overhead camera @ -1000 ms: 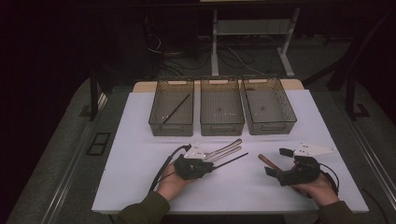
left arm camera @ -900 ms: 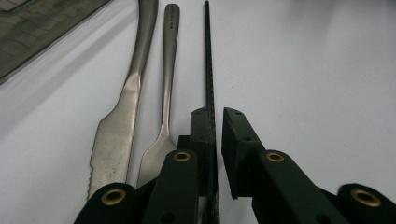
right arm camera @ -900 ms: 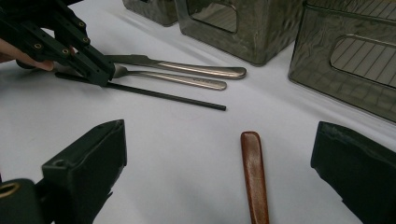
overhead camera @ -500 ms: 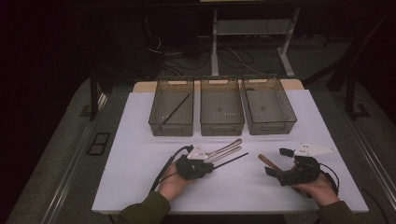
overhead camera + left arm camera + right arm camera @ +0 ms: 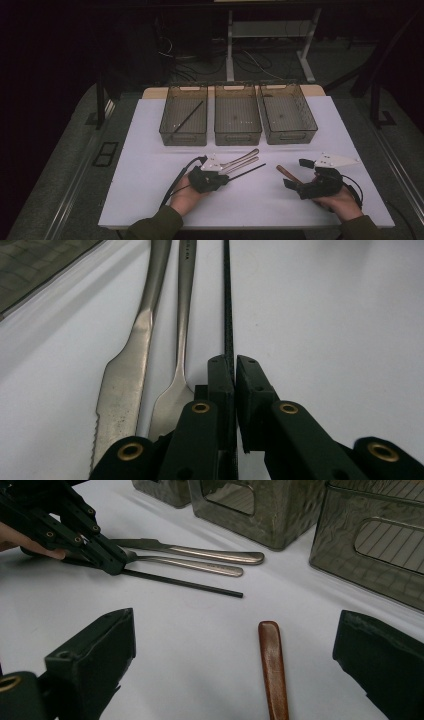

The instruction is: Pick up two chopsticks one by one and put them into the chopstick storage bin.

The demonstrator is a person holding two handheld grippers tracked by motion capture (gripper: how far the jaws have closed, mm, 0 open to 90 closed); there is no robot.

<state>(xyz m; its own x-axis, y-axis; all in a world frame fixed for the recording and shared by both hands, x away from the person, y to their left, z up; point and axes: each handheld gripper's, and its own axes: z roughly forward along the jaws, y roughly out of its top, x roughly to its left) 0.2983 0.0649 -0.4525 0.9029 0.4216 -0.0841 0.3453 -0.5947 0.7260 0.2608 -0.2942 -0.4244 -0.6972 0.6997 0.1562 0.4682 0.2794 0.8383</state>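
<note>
Left gripper: lying low on the white table, near-centre, jaws clenching the near end of a thin black chopstick resting beside a knife and fork. Right gripper: jaws standing released, straddling a brown handle, near right.

You are working at a white table that is sitting in bright light while the room beyond is lying dark. Cables are trailing across the far floor around a pale desk frame.
</note>
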